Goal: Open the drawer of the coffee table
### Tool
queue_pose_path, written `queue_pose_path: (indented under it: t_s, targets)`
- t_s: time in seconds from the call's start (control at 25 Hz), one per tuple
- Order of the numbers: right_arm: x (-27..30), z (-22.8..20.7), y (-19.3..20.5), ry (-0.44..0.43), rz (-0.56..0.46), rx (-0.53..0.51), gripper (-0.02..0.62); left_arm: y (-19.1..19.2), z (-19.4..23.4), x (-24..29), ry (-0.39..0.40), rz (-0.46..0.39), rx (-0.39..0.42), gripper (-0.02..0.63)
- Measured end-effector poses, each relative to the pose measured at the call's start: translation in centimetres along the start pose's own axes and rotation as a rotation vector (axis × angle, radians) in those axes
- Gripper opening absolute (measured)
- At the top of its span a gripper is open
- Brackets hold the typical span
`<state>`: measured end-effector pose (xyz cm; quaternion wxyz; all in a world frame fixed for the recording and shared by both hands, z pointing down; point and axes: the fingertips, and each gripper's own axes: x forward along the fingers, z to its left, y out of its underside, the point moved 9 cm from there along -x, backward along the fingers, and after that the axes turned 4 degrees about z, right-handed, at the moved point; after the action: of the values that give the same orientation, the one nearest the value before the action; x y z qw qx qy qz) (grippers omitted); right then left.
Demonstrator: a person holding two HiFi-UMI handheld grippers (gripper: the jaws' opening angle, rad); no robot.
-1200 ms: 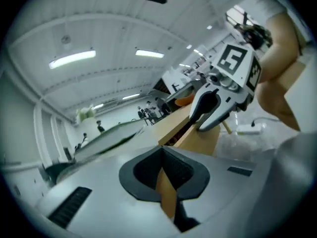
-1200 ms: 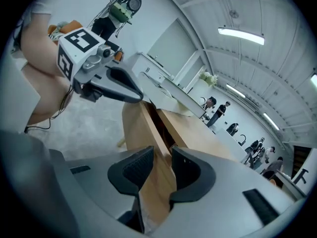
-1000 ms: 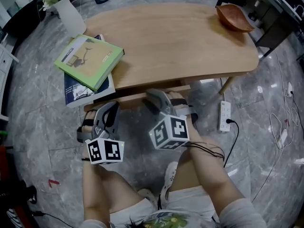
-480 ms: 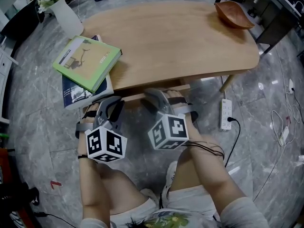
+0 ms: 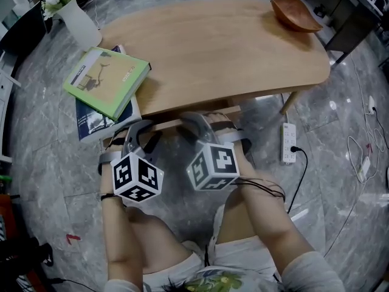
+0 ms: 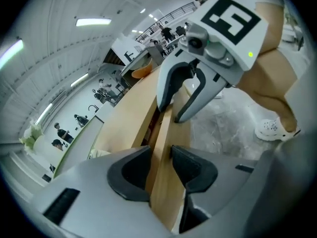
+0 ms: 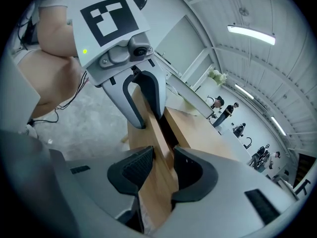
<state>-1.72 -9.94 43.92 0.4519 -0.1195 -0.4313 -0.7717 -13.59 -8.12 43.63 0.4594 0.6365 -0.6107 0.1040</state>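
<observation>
The light wooden coffee table (image 5: pixel 219 47) has its drawer front (image 5: pixel 172 125) showing as a narrow strip under the near edge, pulled a little way out with a dark gap behind it. My left gripper (image 5: pixel 146 134) straddles the top edge of the drawer front (image 6: pixel 166 192). Its jaws are opening, and the panel stands between pads that no longer press on it. Just to the right, my right gripper (image 5: pixel 196 122) is shut on the same panel (image 7: pixel 158 192), pads against both faces. Each gripper view shows the other gripper (image 6: pixel 181 108) (image 7: pixel 146 108) further along the panel.
A green book (image 5: pixel 109 81) lies on a dark book at the table's left corner, beside a white vase (image 5: pixel 76 20). A wooden bowl (image 5: pixel 296 14) sits at the far right corner. A power strip (image 5: pixel 287 143) with its cable lies on the marble floor, right of the person's legs.
The left gripper's jaws, shut a second ago, have spread apart round the drawer front. That gripper has tipped further down and edged toward the table. The right gripper has kept still.
</observation>
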Motion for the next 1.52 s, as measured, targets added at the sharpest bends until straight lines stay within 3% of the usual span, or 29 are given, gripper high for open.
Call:
queue_pose_path:
  t_s: [0.24, 0.36, 0.6, 1.52]
  targets:
    - [0.1, -0.1, -0.1, -0.008, 0.012, -0.012, 0.115, 0.1, -0.3, 0.1, -0.037, -0.028, -0.038, 0.143]
    - [0.1, -0.1, -0.1, -0.012, 0.022, -0.003, 0.115, 0.2, -0.5, 0.1, -0.051, -0.037, -0.012, 0.143]
    - [0.1, 0.3, -0.3, -0.021, 0.073, -0.016, 0.114, 0.1, -1.0, 0.2, -0.043, 0.003, 0.015, 0.130]
    - [-0.4, 0.7, -0.6, -0.033, 0.104, 0.018, 0.114, 0.5, -1.2, -0.5, -0.010, -0.061, -0.049, 0.121]
